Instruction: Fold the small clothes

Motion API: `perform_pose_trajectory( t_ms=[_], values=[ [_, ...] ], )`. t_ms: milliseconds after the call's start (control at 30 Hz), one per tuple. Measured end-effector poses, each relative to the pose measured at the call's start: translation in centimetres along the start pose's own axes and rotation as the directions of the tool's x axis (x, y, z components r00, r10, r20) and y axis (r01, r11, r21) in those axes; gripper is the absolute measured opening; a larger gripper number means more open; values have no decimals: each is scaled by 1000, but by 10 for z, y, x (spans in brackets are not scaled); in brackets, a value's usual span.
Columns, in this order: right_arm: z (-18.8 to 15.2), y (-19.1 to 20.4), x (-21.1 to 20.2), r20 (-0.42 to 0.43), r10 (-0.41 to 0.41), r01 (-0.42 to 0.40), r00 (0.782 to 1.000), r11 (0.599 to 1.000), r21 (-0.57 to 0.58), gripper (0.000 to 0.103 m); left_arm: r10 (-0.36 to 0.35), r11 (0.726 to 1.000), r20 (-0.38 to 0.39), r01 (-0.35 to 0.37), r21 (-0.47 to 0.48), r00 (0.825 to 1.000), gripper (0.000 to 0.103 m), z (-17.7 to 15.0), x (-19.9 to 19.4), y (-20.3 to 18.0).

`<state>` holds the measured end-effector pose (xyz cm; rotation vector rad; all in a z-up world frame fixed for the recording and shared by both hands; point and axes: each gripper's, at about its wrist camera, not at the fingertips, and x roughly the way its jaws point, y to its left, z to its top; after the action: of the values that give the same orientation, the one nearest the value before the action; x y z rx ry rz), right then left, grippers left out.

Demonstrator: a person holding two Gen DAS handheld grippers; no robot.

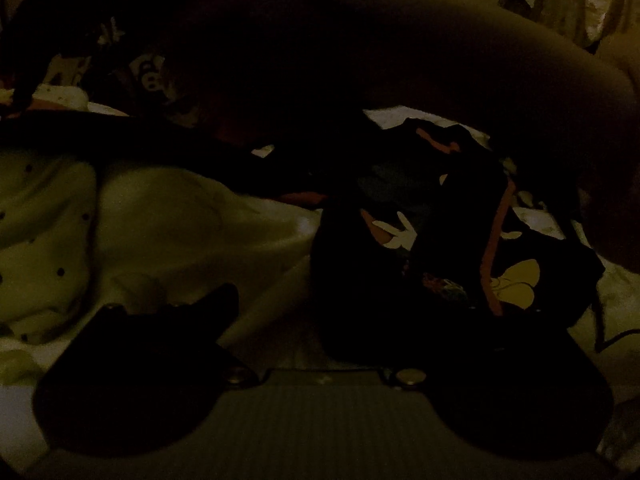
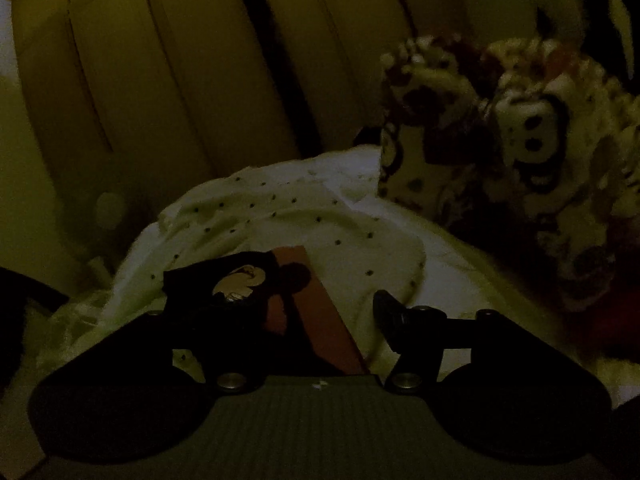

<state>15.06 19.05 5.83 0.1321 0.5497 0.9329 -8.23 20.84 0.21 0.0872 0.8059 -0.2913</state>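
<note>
The scene is very dark. In the left wrist view a small black garment (image 1: pixel 424 248) with orange trim and cartoon prints lies crumpled on a pale sheet. My left gripper (image 1: pixel 320 300) is open; its left finger (image 1: pixel 212 304) rests on the sheet, and its right finger is hidden under the garment's edge. In the right wrist view my right gripper (image 2: pixel 312 300) is open, with a black and orange piece of the garment (image 2: pixel 256 292) draped over its left finger. Its right finger (image 2: pixel 390 312) is bare.
A white garment with small black dots (image 2: pixel 288 216) lies bunched on the bed; it also shows in the left wrist view (image 1: pixel 60 220). A cartoon-print cloth (image 2: pixel 520 152) is heaped at the right. A person's bare arm (image 1: pixel 460 52) crosses above. Padded panels (image 2: pixel 180 80) stand behind.
</note>
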Motion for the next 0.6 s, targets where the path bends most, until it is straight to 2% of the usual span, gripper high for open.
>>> perform_pose_trajectory(
  t_ms=[33, 100, 200, 233, 267, 300, 333, 367, 467, 600],
  values=[
    [-3, 5, -7, 26, -16, 17, 1000, 999, -27, 100, 0, 1000, 0, 0, 0, 1000, 98, 0, 0, 0],
    [-5, 17, -19, 79, 3, 6, 997, 993, -115, 100, 4, 1000, -4, -4, 1, 1000, 99, 0, 3, -1],
    [-6, 41, -31, 92, 133, -104, 987, 958, -267, 101, 18, 1000, -16, -18, 21, 1000, 101, 0, 6, -4],
    [-6, 50, -27, 81, 117, -86, 990, 946, -313, 101, 23, 999, -20, -23, 26, 1000, 101, 0, 6, -5],
    [-5, 59, -19, 53, 64, -41, 997, 933, -358, 99, 24, 999, -22, -23, 26, 999, 101, 0, 5, -6],
    [-6, 65, -9, 10, 38, -31, 999, 920, -392, 93, 21, 1000, -22, -20, 21, 1000, 101, 1, 4, -6],
    [-6, 68, 0, -44, 48, -62, 998, 911, -408, 59, 15, 1000, -21, -14, 13, 1000, 101, 1, 3, -6],
    [-7, 70, 6, -69, 52, -76, 996, 908, -412, 11, 9, 1000, -21, -9, 8, 1000, 101, 1, 2, -5],
    [-3, 63, -7, -3, -29, 26, 1000, 926, -376, 11, 6, 1000, -23, -6, 4, 1000, 101, 1, 1, -4],
    [15, 35, -74, 97, -70, 101, 993, 925, -366, 11, -10, 1000, -19, 10, -15, 1000, 101, 5, 1, -3]
  ],
)
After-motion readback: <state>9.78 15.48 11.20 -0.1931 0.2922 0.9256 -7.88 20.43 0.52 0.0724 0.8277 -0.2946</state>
